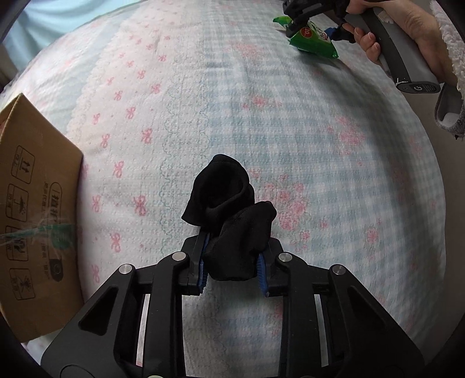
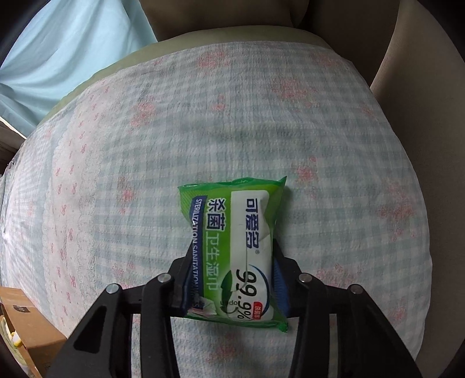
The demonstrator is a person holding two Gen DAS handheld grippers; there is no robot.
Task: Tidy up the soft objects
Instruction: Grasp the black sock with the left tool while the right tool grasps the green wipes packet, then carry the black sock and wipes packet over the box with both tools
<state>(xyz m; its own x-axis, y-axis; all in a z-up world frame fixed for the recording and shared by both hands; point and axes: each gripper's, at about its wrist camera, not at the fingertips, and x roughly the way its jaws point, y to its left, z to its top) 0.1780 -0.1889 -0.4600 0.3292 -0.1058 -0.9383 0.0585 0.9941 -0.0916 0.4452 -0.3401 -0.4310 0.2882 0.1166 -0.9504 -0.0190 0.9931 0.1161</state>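
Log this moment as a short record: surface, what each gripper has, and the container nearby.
surface: bedspread with blue check and pink flowers
left gripper: jaws shut on a black sock, bunched, lying on the bedspread
right gripper: jaws shut on a green wet-wipes pack, lying flat on the bedspread
container: cardboard box at the left edge of the left wrist view; contents not visible there
person: hand on the right gripper's handle

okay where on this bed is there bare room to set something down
Bare bedspread lies between the black sock and the green wipes pack. Crowded spots: the left edge by the cardboard box, and the far right corner around the right gripper.
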